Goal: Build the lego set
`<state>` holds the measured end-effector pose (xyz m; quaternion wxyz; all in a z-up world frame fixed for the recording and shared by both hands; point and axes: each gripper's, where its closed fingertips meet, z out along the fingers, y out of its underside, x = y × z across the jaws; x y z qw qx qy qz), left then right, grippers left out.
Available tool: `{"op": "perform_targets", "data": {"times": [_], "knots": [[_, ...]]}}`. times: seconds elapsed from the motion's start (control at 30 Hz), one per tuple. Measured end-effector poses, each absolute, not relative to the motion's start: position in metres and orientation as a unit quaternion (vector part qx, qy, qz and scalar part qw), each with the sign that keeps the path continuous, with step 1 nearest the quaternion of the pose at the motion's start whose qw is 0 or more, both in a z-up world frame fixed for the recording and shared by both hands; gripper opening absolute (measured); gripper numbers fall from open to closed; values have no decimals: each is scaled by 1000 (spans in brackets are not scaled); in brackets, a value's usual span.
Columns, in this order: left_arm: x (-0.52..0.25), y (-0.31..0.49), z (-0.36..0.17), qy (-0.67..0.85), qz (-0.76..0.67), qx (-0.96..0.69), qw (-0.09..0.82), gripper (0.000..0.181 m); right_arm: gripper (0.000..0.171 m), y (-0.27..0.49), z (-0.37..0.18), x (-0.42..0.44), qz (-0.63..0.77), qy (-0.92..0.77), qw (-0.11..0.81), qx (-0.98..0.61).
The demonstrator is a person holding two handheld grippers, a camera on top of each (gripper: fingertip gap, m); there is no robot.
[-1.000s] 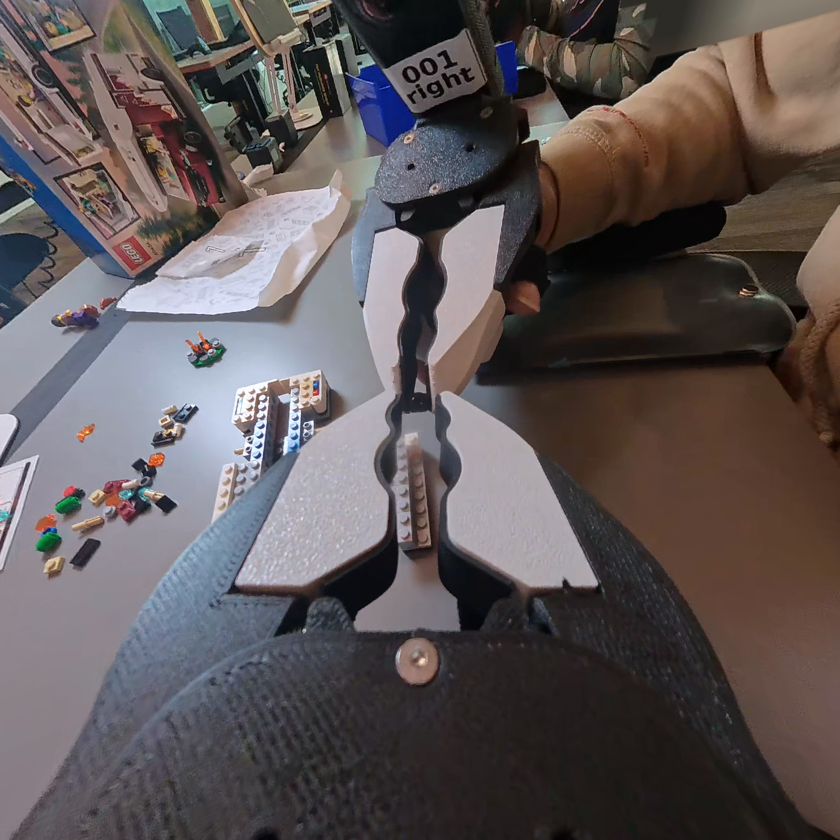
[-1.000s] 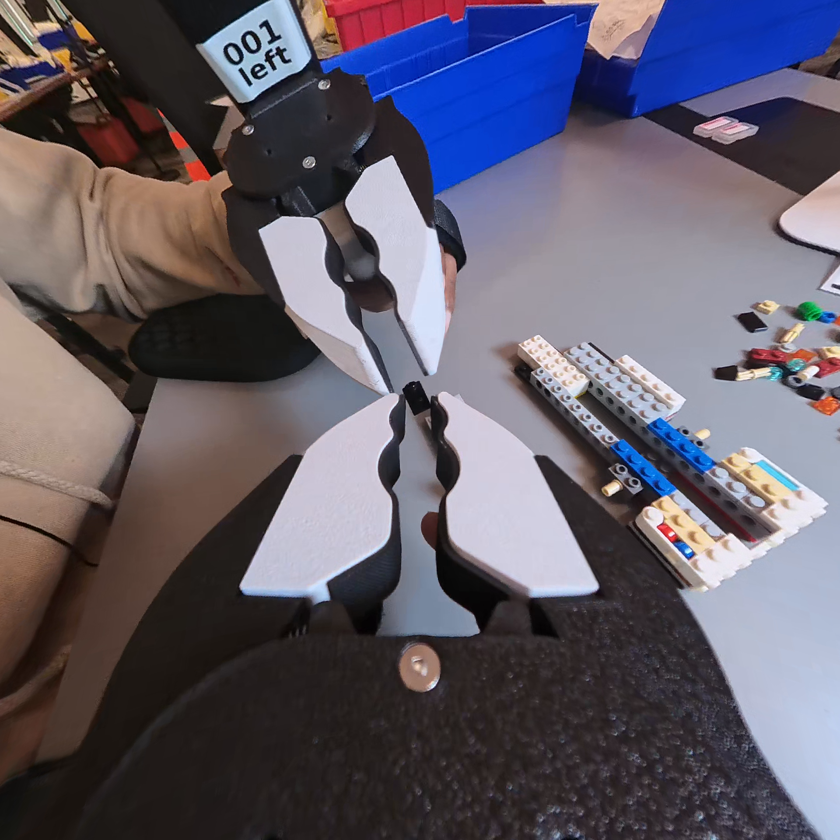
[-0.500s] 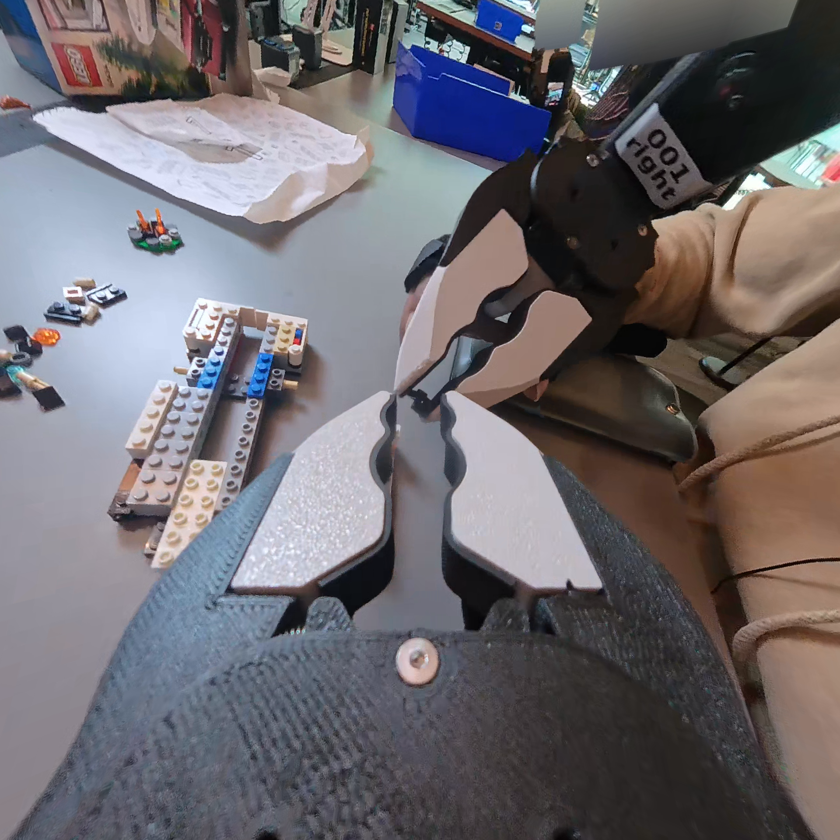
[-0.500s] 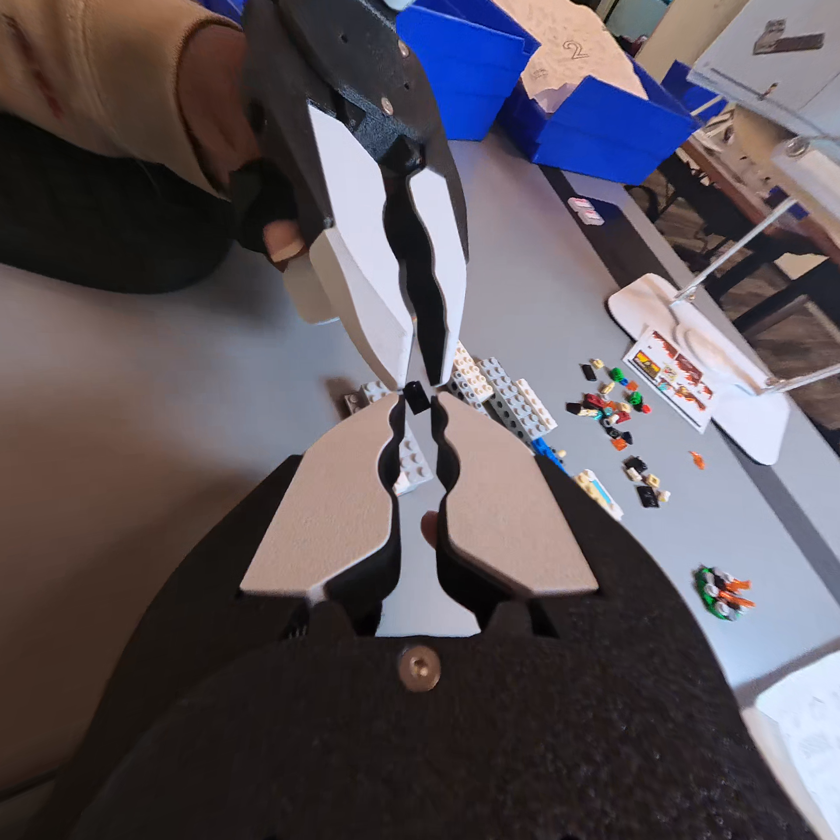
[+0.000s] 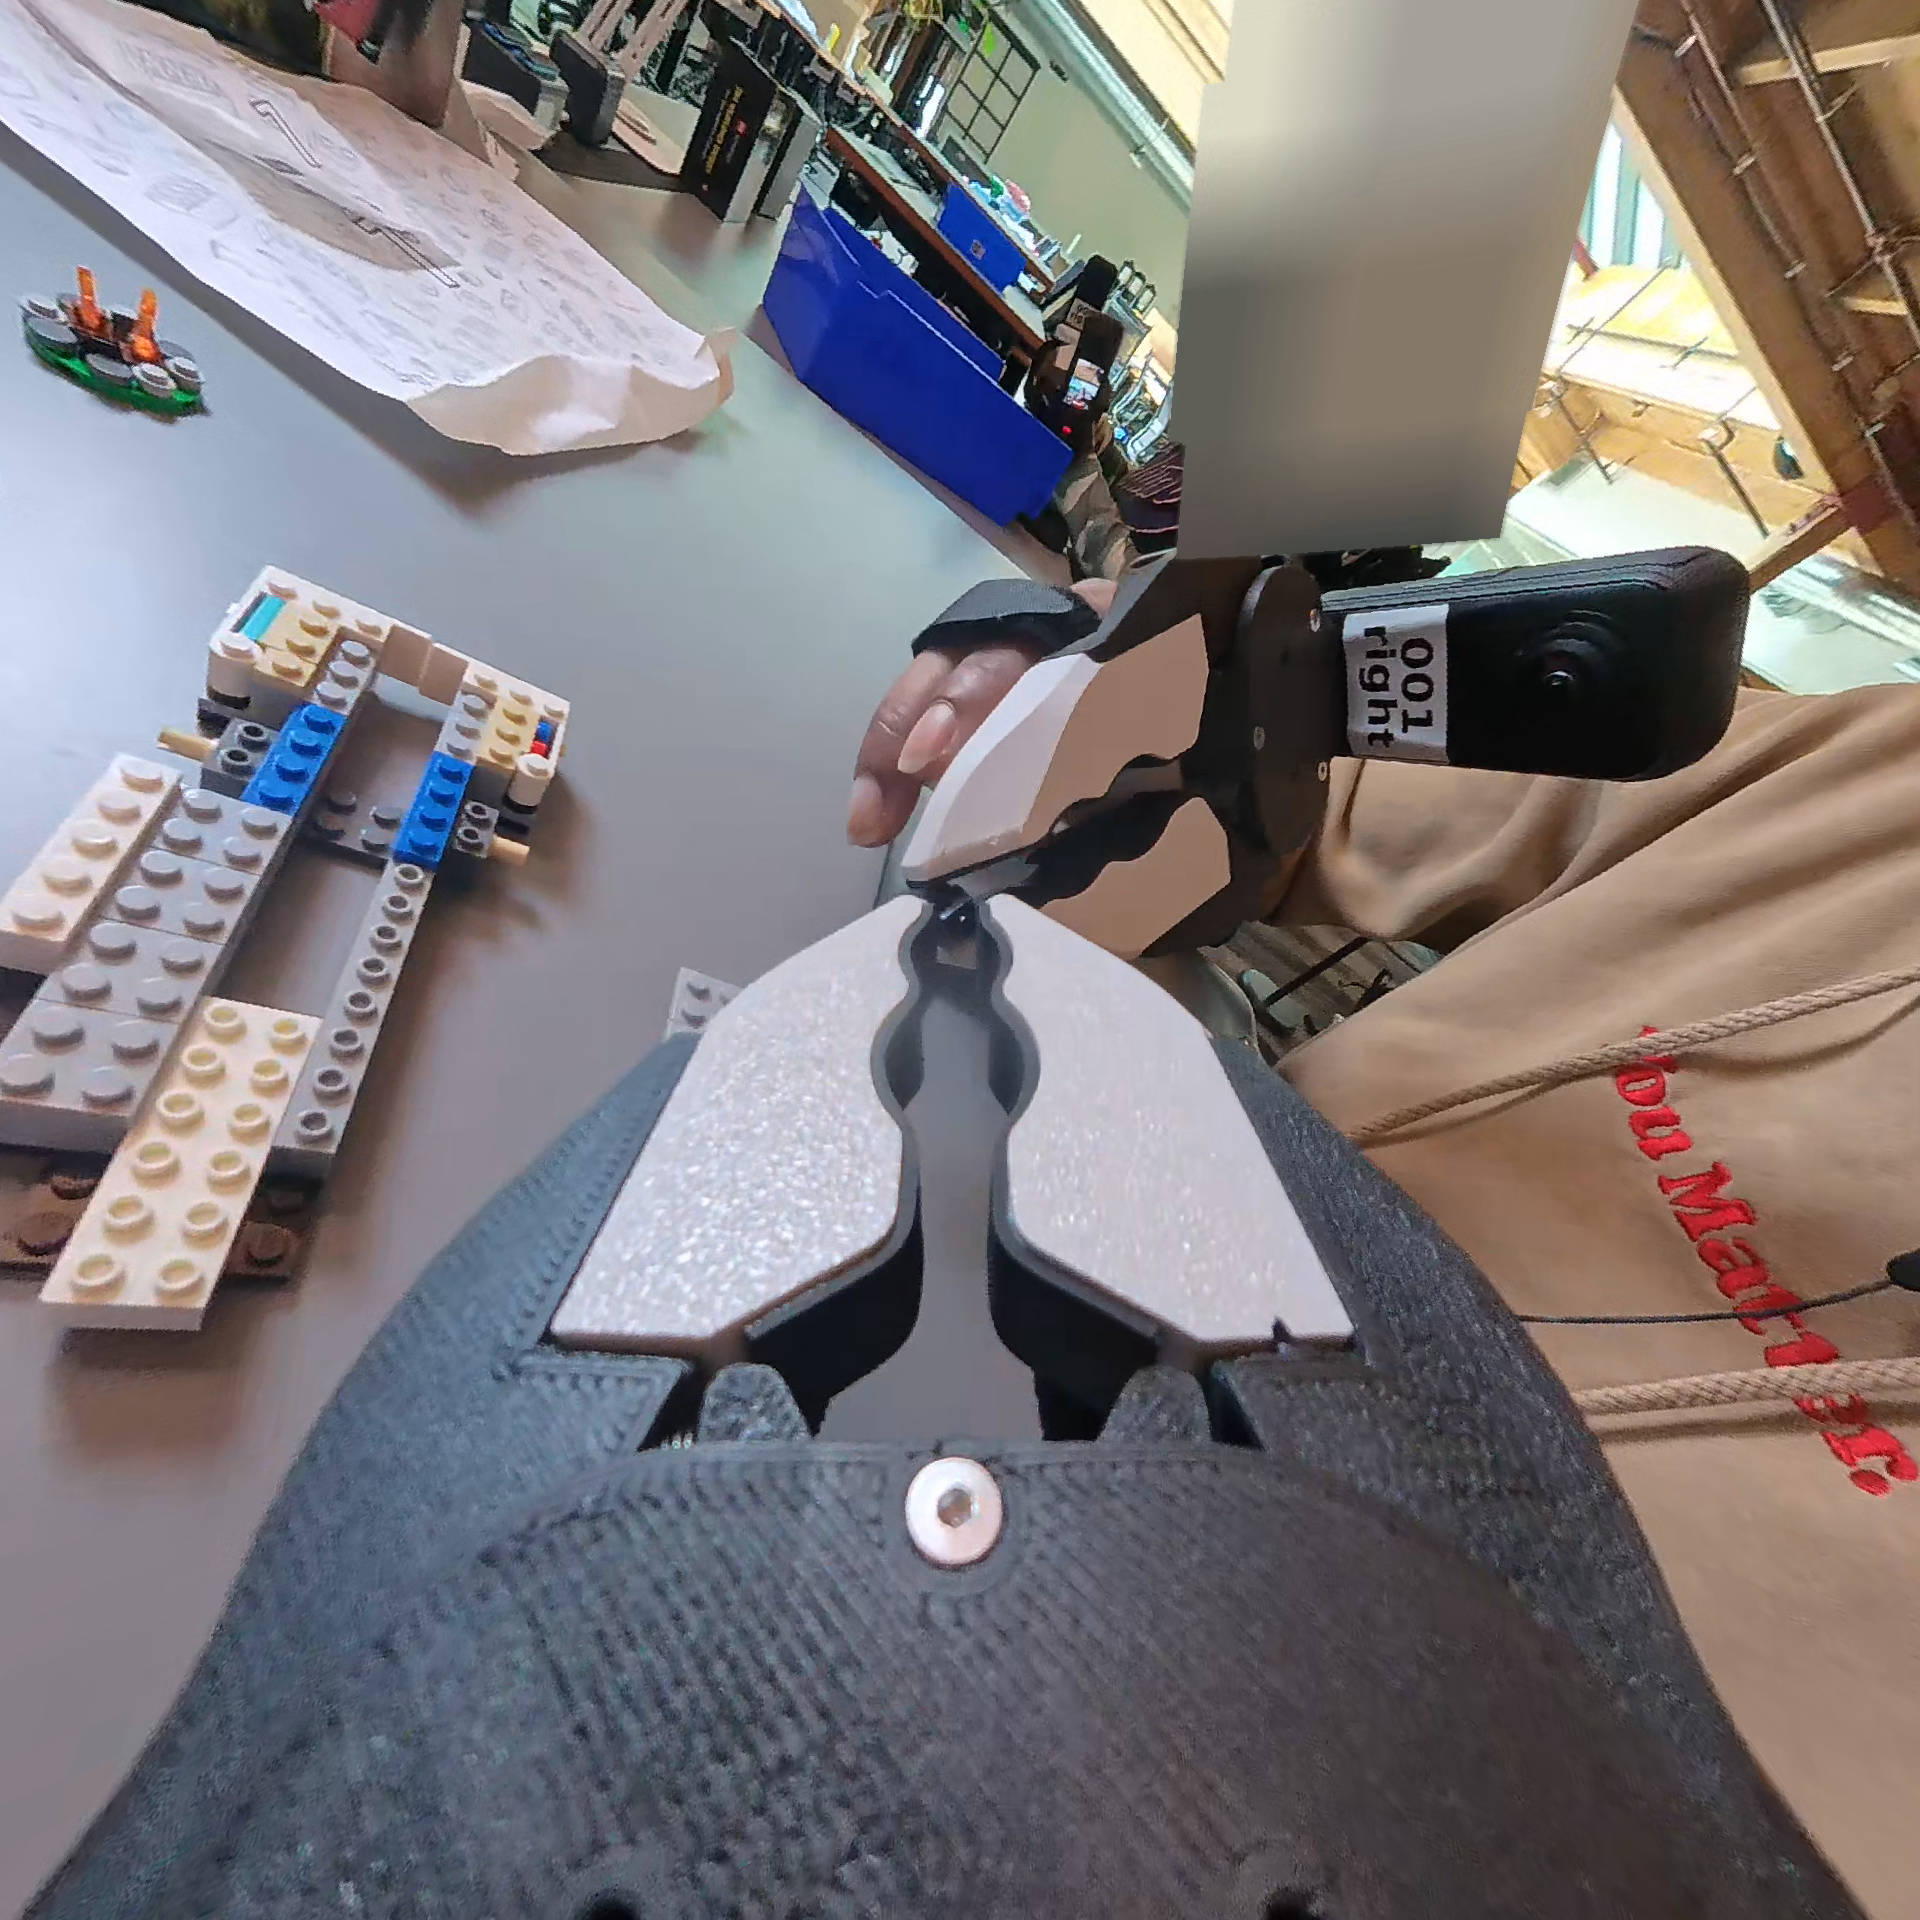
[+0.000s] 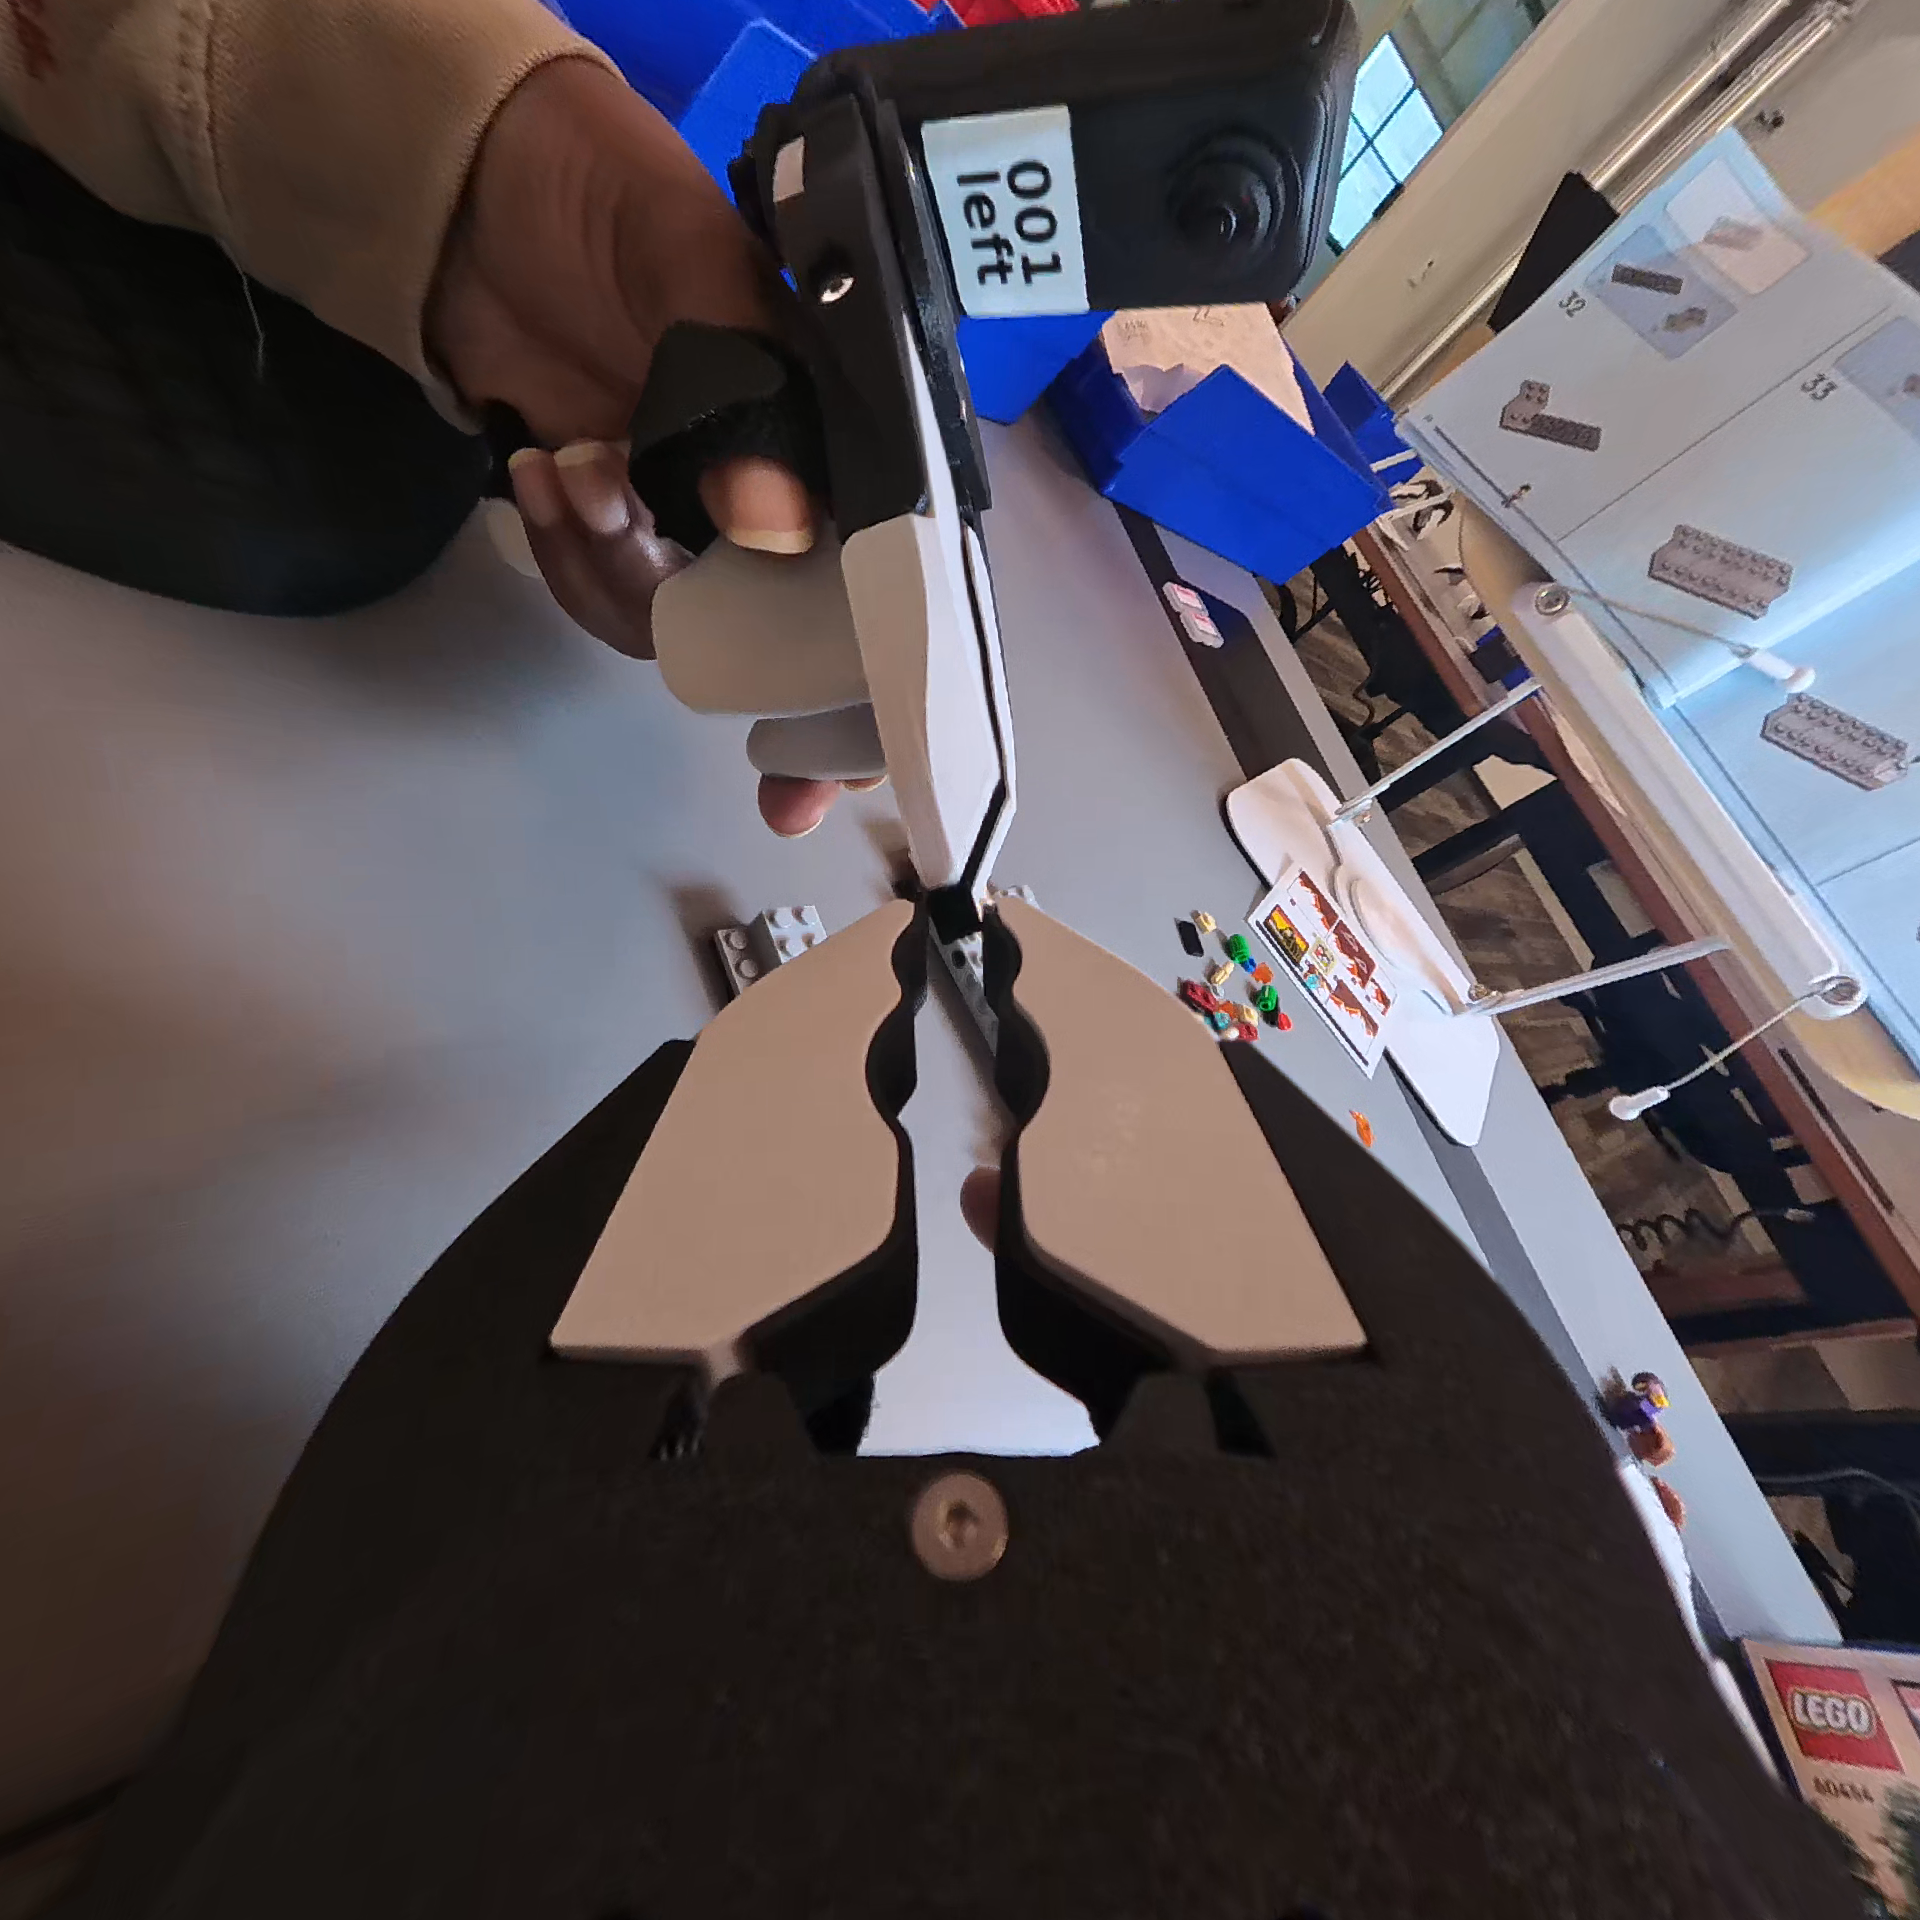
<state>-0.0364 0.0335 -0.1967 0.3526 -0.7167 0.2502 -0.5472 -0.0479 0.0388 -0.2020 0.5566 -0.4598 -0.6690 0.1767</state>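
My left gripper (image 5: 954,914) and my right gripper (image 6: 954,920) meet tip to tip above the grey table. Both are closed on one small black piece (image 5: 954,925), which also shows in the right wrist view (image 6: 951,914). The right gripper (image 5: 940,883) comes in from the right in the left wrist view. The left gripper (image 6: 951,883) comes down from above, edge-on, in the right wrist view. The flat grey, tan and blue build (image 5: 208,935) lies on the table to the left. A loose grey plate (image 5: 701,1003) lies just under the tips, mostly hidden.
A white printed paper sheet (image 5: 364,229) and a small green round build (image 5: 104,348) lie far left. Blue bins (image 5: 904,364) stand behind. Loose small pieces (image 6: 1236,987), a sticker sheet (image 6: 1320,966), a booklet stand (image 6: 1382,935) and the set box (image 6: 1839,1745) are at right. My two grippers' fingertips are within a few centimetres of each other. From either gripper's tips it is about 25 cm to the small green round build (image 5: 104,348).
Both grippers have rolled and swung round each other while staying tip to tip. The left gripper's fingers have narrowed onto the black piece that the right gripper holds.
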Motion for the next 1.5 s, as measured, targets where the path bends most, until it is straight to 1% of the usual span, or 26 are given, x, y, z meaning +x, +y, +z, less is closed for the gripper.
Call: {"op": "perform_targets", "data": {"times": [0.03,0.13,0.23,0.33,0.4,0.5,0.57,0.63,0.73,0.8,0.87,0.97,1.07,1.3,1.4,1.5], "knots": [[-36,32,-195,252,-554,-713,349,7,9,37,-201,-48,184,-670,557,-455],[-37,26,-187,255,-587,-690,337,6,10,29,-196,-47,230,-673,554,-433],[-36,19,-183,260,-616,-674,314,6,16,19,-193,-44,283,-676,538,-416],[-35,15,-182,260,-631,-666,300,6,14,16,-191,-43,301,-674,536,-410],[-34,14,-182,262,-635,-664,296,6,8,16,-190,-43,296,-673,541,-408],[-34,14,-184,264,-632,-667,295,6,8,16,-192,-43,300,-675,529,-417],[-34,16,-187,278,-608,-677,309,7,8,17,-196,-43,312,-673,509,-436],[-37,18,-192,316,-556,-688,344,11,8,17,-202,-43,333,-670,474,-463],[-40,14,-200,400,-449,-693,398,19,8,18,-210,-43,357,-663,427,-501],[-40,12,-205,448,-376,-689,428,18,8,15,-217,-44,367,-664,397,-517],[-41,13,-213,481,-309,-691,442,16,8,12,-224,-46,366,-671,369,-529],[-44,9,-230,527,-244,-693,427,14,8,7,-229,-50,366,-678,350,-533],[-46,7,-236,532,-235,-693,425,8,8,4,-234,-52,358,-688,338,-533],[-53,7,-247,525,-238,-706,411,8,8,6,-242,-57,337,-704,321,-537],[-64,16,-253,506,-225,-729,403,8,20,27,-242,-54,281,-732,326,-528],[-72,20,-257,486,-233,-746,392,8,25,46,-248,-51,234,-767,297,-519]]}}
